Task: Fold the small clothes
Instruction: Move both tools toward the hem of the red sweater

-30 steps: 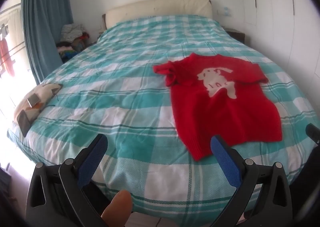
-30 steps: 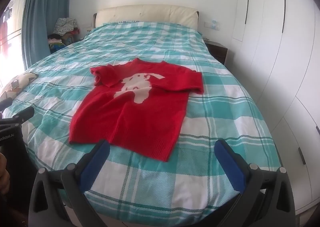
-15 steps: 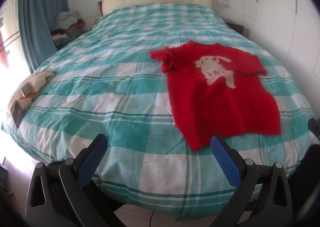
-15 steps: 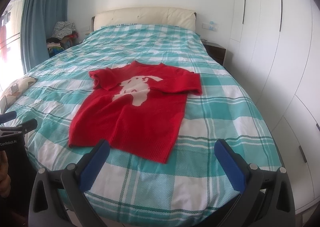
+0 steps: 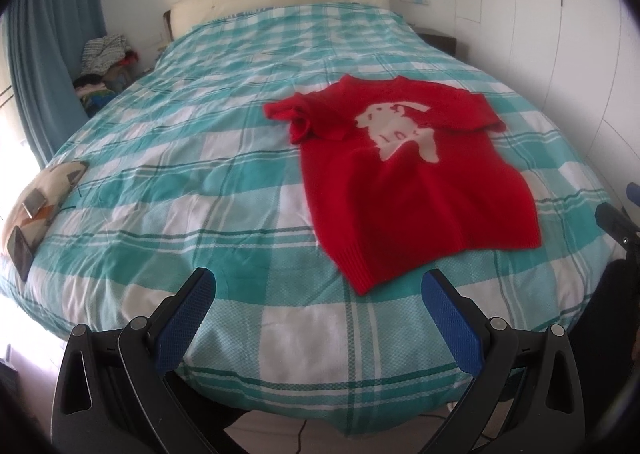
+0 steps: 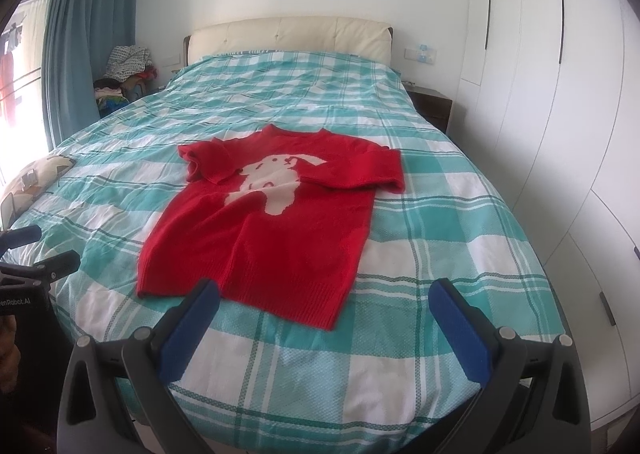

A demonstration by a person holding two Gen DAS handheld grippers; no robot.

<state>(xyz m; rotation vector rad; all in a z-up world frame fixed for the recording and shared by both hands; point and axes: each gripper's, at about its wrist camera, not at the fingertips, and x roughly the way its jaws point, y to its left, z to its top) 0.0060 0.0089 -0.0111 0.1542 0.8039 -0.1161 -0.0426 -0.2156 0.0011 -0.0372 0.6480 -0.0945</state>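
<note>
My left tongs (image 5: pixel 316 296) spread wide and empty, my right tongs (image 6: pixel 324 304) likewise, red sweater (image 6: pixel 272 222) flat on the checked bed (image 6: pixel 420 238), one sleeve crumpled

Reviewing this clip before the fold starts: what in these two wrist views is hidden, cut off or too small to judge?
- Red knitted sweater with a cream animal motif: its back, against the teal checked bedspread, is hidden in both views.
- Its left sleeve is bunched; what the folds cover is unclear.
- Small flat objects on the patterned cushion, left wrist view: too small to identify.
- Clothes pile by the blue curtain: too far away to sort.
- Left gripper and right gripper: open, bodies cut off below.
</note>
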